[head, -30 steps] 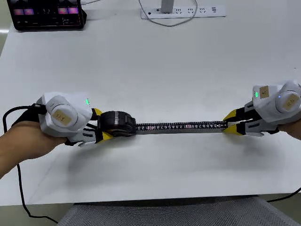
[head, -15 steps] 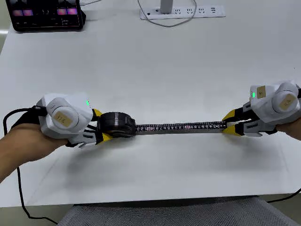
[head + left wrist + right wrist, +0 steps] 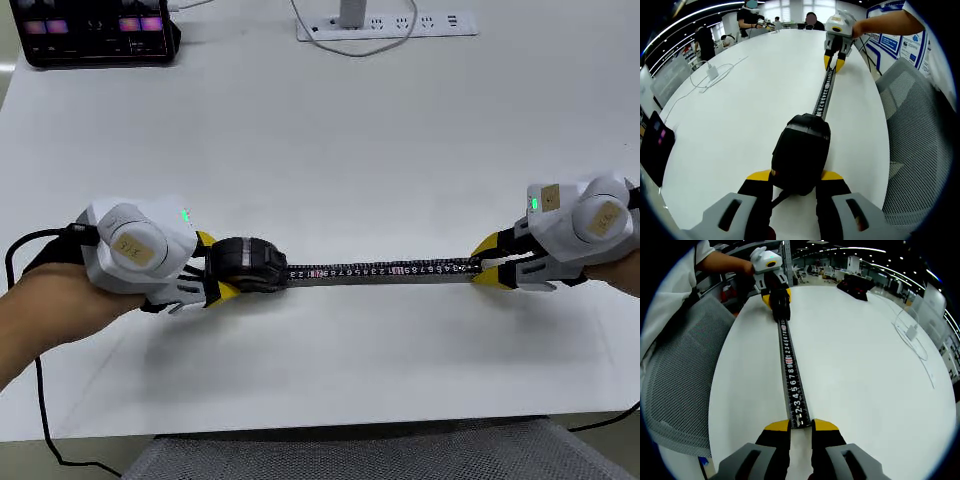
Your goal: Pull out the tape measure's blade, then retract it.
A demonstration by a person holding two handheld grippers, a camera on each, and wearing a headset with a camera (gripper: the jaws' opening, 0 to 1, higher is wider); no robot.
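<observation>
Fingers of the left gripper (image 3: 214,266) clamp the tape measure (image 3: 250,264); the right gripper (image 3: 487,262) pinches the blade (image 3: 380,270) tip. Retraction should run straight along the blade toward the tape measure.

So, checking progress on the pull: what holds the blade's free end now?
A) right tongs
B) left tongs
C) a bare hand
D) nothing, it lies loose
A: the right tongs pinch the blade at its tip, while the left tongs grip the case.
</observation>
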